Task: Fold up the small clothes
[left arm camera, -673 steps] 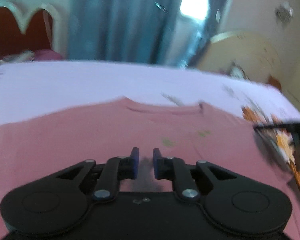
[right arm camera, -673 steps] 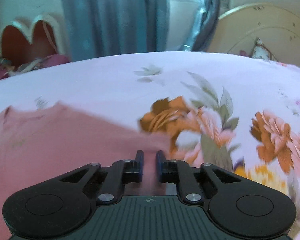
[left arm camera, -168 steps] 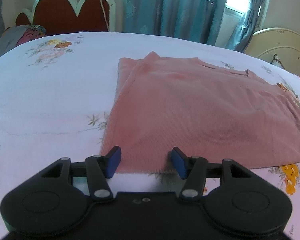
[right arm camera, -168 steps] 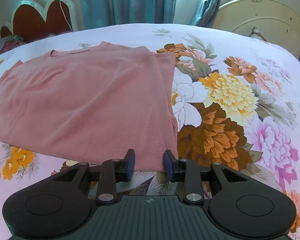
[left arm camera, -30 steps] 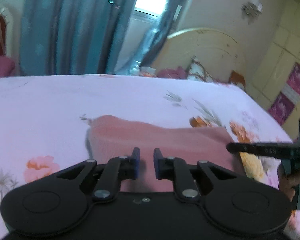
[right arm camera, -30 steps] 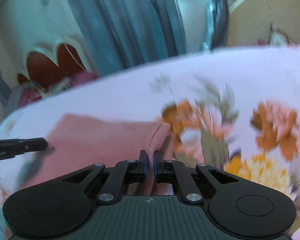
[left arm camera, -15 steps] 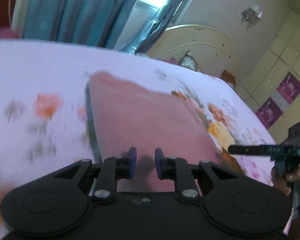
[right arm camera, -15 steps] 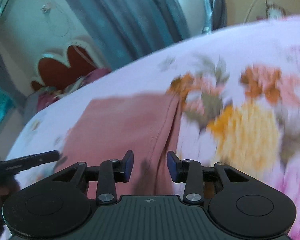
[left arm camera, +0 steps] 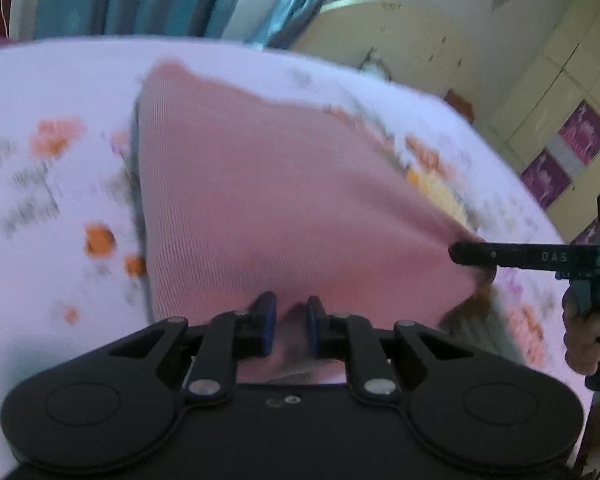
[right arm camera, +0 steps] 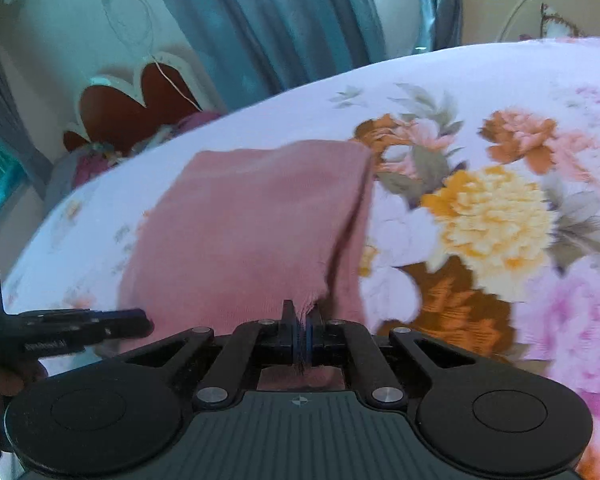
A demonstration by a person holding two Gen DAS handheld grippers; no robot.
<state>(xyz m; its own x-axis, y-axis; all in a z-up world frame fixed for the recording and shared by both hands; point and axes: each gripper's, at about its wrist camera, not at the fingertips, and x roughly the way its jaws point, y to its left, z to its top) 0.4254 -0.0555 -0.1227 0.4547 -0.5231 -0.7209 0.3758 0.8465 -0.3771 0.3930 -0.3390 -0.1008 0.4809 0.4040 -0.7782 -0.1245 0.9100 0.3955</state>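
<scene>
A folded pink shirt (left arm camera: 280,184) lies on the floral bed sheet (left arm camera: 40,200), its near edge lifted off the bed. In the left wrist view my left gripper (left arm camera: 290,312) has a bunch of that near edge between its blue pads, and its jaws are closing on it. At the right, my right gripper (left arm camera: 472,254) pinches the shirt's other near corner. From the right wrist view, the shirt (right arm camera: 252,220) stretches away, and my right gripper (right arm camera: 302,316) has its jaws closing tight on a frayed corner. My left gripper (right arm camera: 140,322) shows at the left edge.
The sheet (right arm camera: 500,208) carries large flowers at the right. A red scalloped headboard (right arm camera: 128,112) and a heap of clothes (right arm camera: 96,160) sit at the far left, blue curtains (right arm camera: 280,20) behind. A cream round headboard (left arm camera: 380,28) stands far right. A hand (left arm camera: 584,328) holds the right gripper.
The right jaws, open half a second ago, have shut on the shirt's near corner. Both grippers have moved and the shirt's near edge now hangs lifted between them.
</scene>
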